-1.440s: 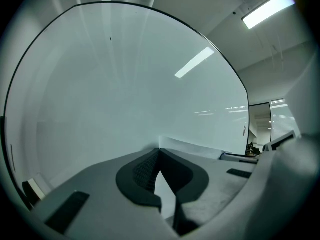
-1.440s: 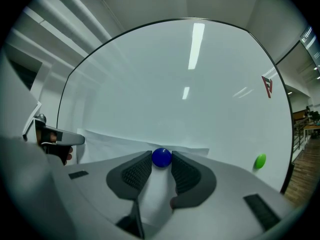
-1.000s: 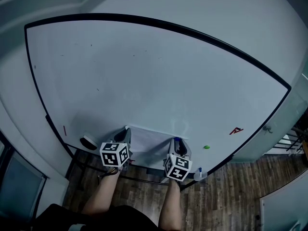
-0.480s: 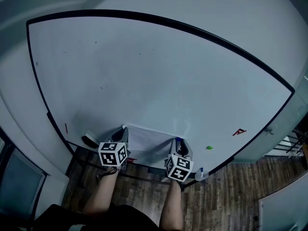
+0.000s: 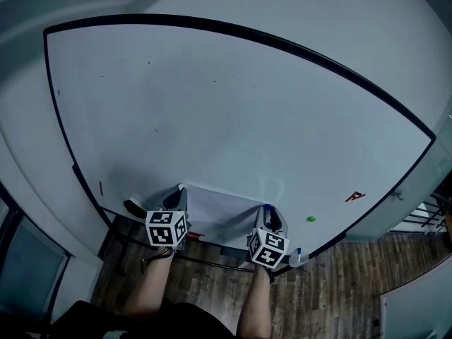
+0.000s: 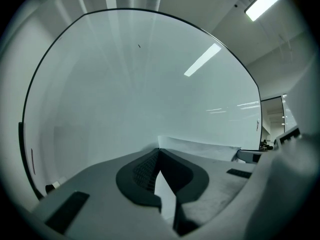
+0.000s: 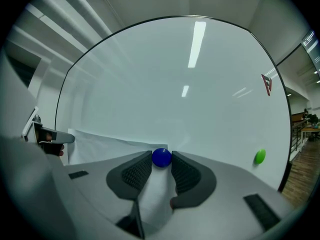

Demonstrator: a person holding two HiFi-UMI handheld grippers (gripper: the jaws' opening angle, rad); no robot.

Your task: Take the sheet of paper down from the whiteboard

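A white sheet of paper hangs low on the whiteboard. My left gripper is at the sheet's upper left corner. In the left gripper view the left gripper is shut on that corner, with the paper running off to the right. My right gripper is at the sheet's upper right corner. There a round blue magnet sits between the tips of the right gripper, touching both pads, with the paper beneath and to the left.
A green magnet and a red mark sit on the board to the right of the sheet. An eraser rests at the board's lower left, near a red marker. Wood floor lies below.
The right gripper and the blue magnet have drifted slightly right and down. The left gripper stays at the paper's corner. The head view has shifted a little.
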